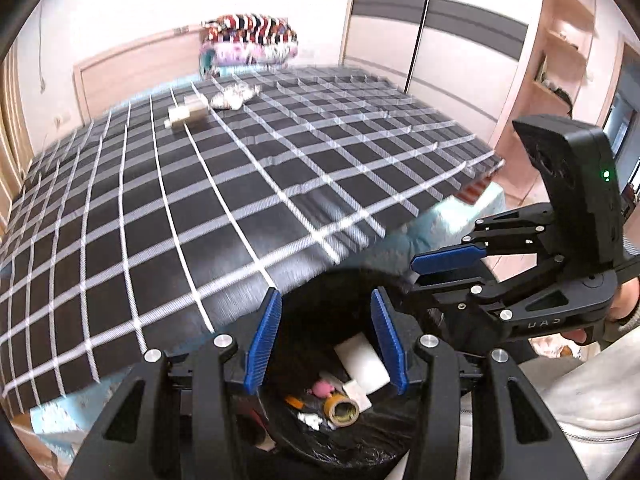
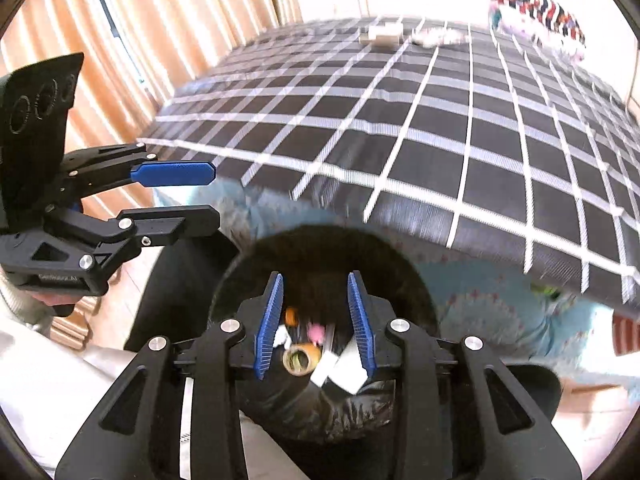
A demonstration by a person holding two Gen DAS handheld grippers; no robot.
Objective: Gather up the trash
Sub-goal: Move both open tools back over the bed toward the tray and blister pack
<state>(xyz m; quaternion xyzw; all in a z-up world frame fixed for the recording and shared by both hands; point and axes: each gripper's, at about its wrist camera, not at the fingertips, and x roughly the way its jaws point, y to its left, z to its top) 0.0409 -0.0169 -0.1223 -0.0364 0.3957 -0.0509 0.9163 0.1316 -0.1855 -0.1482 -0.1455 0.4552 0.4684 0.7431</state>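
Observation:
A black-lined trash bin [image 1: 304,436] stands at the foot of the bed and also shows in the right wrist view [image 2: 340,412]. It holds a tape roll [image 1: 342,410], white paper [image 1: 362,364] and a pink bit [image 1: 322,389]. My left gripper [image 1: 326,344] is open and empty above the bin's mouth. My right gripper [image 2: 316,322] is open and empty above the same bin. Far up the bed lie a small white box [image 1: 188,112] and a crumpled clear wrapper [image 1: 236,96]; they also show in the right wrist view, box [image 2: 384,36] and wrapper [image 2: 440,36].
The bed carries a black-and-white checked cover [image 1: 240,200] over a light blue sheet [image 2: 500,300]. Folded striped bedding [image 1: 250,40] sits at the headboard. A wardrobe [image 1: 440,40] and shelves [image 1: 560,40] stand right of the bed, curtains [image 2: 180,40] left.

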